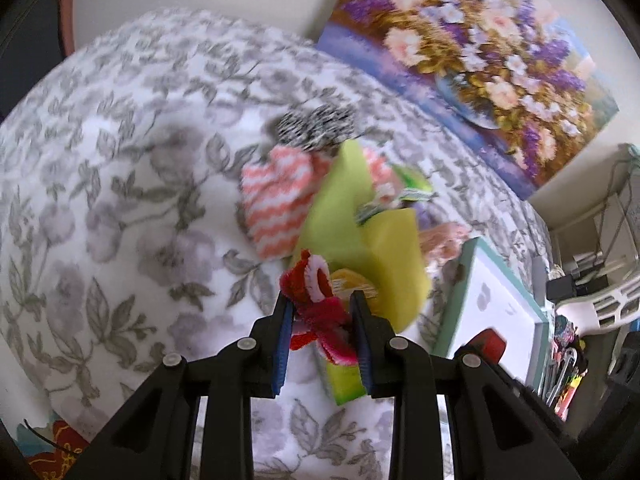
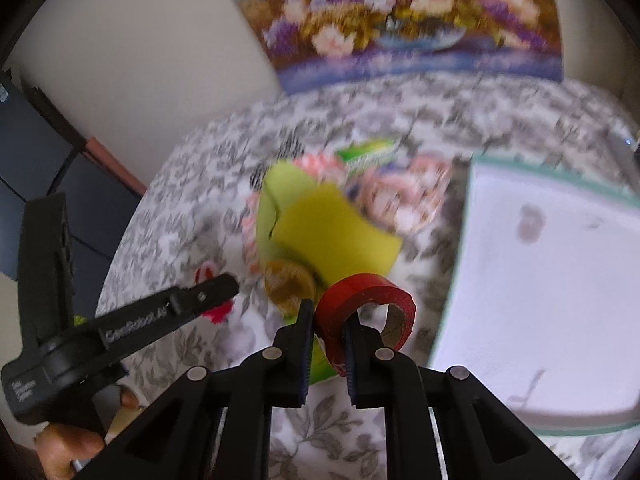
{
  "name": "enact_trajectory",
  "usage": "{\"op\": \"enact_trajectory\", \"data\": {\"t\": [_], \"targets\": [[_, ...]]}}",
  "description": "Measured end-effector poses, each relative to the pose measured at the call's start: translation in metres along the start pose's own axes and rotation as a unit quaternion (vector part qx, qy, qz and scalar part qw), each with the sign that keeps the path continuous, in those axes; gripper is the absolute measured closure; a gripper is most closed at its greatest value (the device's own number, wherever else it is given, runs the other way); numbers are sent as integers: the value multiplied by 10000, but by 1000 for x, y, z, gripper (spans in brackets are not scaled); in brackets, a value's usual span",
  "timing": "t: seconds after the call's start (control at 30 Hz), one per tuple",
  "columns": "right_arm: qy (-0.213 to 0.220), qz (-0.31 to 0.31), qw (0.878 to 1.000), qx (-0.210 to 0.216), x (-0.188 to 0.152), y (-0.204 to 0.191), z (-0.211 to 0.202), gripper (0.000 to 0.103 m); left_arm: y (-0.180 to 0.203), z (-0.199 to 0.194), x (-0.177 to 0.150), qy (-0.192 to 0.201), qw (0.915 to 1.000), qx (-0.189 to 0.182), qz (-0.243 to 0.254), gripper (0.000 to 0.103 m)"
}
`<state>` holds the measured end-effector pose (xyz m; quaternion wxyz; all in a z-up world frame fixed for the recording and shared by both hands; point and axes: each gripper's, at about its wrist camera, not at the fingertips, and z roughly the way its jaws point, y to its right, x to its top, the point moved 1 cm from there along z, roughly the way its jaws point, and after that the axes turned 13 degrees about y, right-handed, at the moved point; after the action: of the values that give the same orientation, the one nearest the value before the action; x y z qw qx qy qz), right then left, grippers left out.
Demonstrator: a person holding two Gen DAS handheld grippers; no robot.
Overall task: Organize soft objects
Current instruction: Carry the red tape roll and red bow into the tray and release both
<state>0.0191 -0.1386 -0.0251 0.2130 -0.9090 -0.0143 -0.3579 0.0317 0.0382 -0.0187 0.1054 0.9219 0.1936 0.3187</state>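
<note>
Both claws loaded, lifted clear of the pile.
Left claw clamped the red-and-pink fuzzy pipe-cleaner bundle; right claw clamped the red tape roll. Next, likely: deposit into the white teal-rimmed tray.

Soft, even daylight with no harsh shadows or glare. Both fisheye views curve strongly toward dark corners. Motion blur smears both views, worst in the right wrist's far painting.

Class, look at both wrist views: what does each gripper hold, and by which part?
The left gripper clamps a red-and-pink pipe-cleaner bundle around its middle. The right gripper pinches the red tape roll through its wall.
</note>
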Motion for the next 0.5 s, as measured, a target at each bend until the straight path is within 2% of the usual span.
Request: {"op": "enact_trajectory", "data": {"t": [0.13, 0.27, 0.43, 0.5], "targets": [[306, 31, 9990, -321, 14, 11, -14, 89, 28, -12, 3, 2, 9994, -165, 314, 73], [455, 41, 9931, -1082, 23, 37, -21, 89, 63, -17, 11, 9, 9976, -242, 649, 73], [335, 350, 9822, -1817, 26, 80, -24, 88, 110, -12, 1, -79, 9932, -394, 1094, 73], [257, 531, 9743, -2174, 24, 103, -25, 88, 127, -2, -8, -107, 9912, -429, 1248, 73]]}}
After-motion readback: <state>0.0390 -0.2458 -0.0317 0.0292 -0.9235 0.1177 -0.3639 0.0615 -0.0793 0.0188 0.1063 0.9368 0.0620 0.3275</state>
